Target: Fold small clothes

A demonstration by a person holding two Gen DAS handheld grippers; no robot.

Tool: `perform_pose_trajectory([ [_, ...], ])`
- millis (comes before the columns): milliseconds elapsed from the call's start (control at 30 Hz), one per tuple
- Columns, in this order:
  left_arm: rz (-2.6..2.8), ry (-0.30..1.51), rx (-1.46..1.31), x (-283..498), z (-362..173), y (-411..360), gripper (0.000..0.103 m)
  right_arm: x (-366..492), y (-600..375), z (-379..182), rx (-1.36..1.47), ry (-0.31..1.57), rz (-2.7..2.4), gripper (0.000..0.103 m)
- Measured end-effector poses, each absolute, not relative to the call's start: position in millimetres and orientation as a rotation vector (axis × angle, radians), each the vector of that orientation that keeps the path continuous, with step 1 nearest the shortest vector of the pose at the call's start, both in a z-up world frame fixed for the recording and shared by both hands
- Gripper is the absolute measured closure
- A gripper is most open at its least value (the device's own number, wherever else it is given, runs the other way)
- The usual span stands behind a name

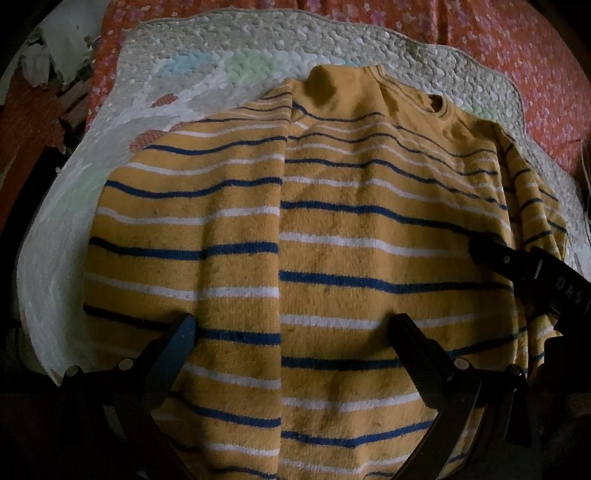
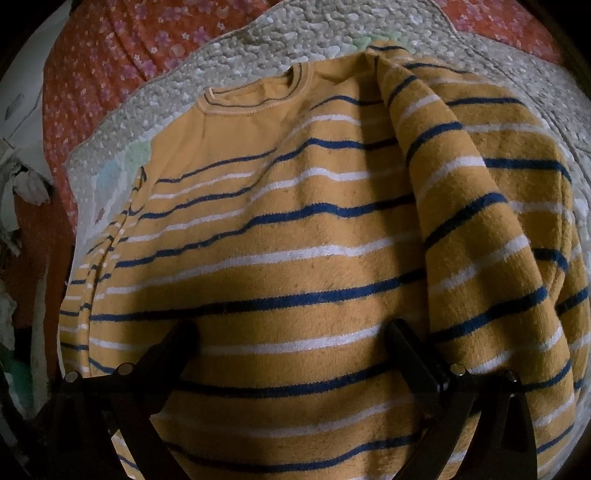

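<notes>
A small yellow sweater (image 1: 332,221) with blue and white stripes lies on a white quilted mat (image 1: 229,66), collar at the far end. It also fills the right wrist view (image 2: 295,258). Its left part is folded over the middle along a straight edge. The right sleeve is bunched over the right side (image 2: 498,221). My left gripper (image 1: 293,326) is open above the sweater's lower middle, holding nothing. My right gripper (image 2: 291,332) is open over the sweater's lower body. Its black fingers show at the sweater's right edge in the left wrist view (image 1: 532,266).
The white quilted mat (image 2: 295,33) lies on an orange floral bedspread (image 1: 517,48), which also shows in the right wrist view (image 2: 122,55). Pale cloth and clutter (image 1: 55,55) sit at the far left beside the bed.
</notes>
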State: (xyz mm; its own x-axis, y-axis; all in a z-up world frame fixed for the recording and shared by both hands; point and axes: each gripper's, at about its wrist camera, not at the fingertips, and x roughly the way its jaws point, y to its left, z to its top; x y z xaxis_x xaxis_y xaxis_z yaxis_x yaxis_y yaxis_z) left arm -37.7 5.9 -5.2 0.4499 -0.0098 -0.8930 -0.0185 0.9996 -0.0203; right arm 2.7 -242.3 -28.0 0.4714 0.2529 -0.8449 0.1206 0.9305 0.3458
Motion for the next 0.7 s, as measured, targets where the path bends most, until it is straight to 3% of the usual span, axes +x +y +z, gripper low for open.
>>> perform_pose_trajectory([
  [300, -0.008, 1.208, -0.019, -26.5, 0.4, 7.2, 0.002, 10.4, -240.2, -25.3, 0.363, 1.131, 0.124, 0.0],
  [433, -0.012, 1.208, -0.05, -39.1, 13.2, 13.9, 0.023, 5.0, -237.3, -13.6, 0.325, 1.119, 0.13, 0.007],
  [567, -0.015, 1.192, -0.09, -53.1, 27.2, 19.4, 0.028, -14.6, -249.5, 13.8, 0.311, 1.007, 0.098, 0.017],
  [700, -0.016, 1.119, -0.091, -67.3, 50.7, 21.5, 0.029, -50.3, -289.2, 54.8, 0.294, 0.791, -0.034, 0.018],
])
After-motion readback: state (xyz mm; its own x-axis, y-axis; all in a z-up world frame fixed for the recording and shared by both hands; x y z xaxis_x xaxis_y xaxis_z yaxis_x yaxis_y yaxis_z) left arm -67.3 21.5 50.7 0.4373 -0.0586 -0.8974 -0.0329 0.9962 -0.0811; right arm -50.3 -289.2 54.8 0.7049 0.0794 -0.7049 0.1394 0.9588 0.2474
